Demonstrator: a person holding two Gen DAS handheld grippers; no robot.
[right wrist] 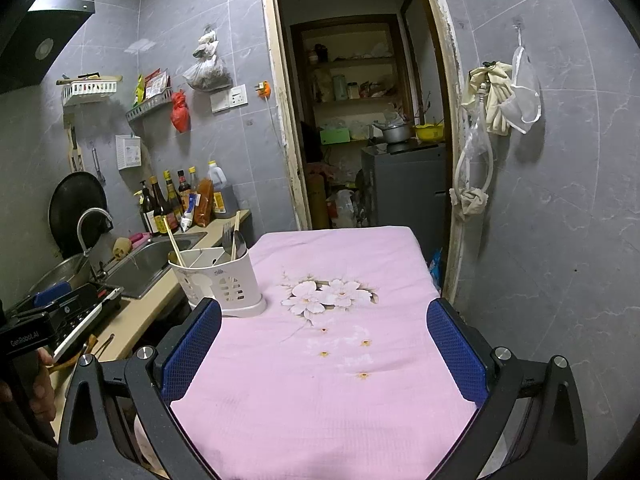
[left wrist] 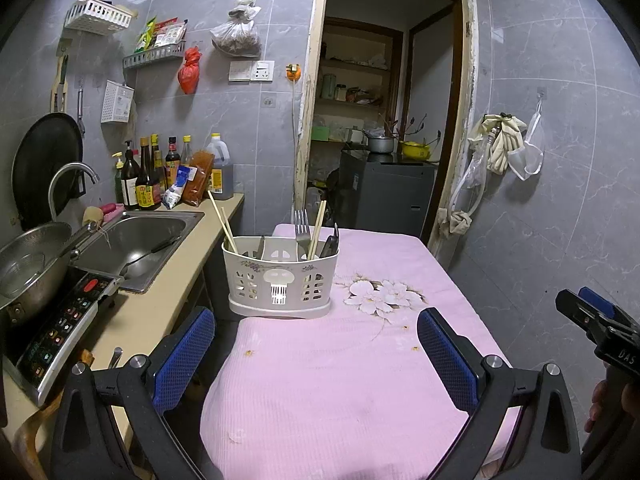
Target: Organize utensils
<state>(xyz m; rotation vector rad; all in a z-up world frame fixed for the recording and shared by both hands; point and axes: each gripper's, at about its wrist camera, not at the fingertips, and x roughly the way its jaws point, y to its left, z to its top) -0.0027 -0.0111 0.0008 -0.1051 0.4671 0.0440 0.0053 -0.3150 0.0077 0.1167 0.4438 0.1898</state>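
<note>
A cream utensil holder (left wrist: 280, 280) stands on the left part of the pink-covered table (left wrist: 340, 380). It holds wooden chopsticks (left wrist: 224, 222), a metal fork (left wrist: 302, 226), more chopsticks (left wrist: 318, 226) and dark-handled utensils (left wrist: 332, 240). My left gripper (left wrist: 316, 344) is open and empty, a short way in front of the holder. In the right wrist view the holder (right wrist: 220, 280) sits at the left, just beyond my open, empty right gripper (right wrist: 324, 340). The right gripper also shows at the right edge of the left wrist view (left wrist: 600, 320).
A counter on the left carries a steel sink (left wrist: 140, 244), an induction cooker (left wrist: 60, 328) with a metal pot (left wrist: 32, 264), and sauce bottles (left wrist: 160, 176). A doorway (left wrist: 384, 120) opens behind the table. Cloths hang on the right wall (left wrist: 504, 148).
</note>
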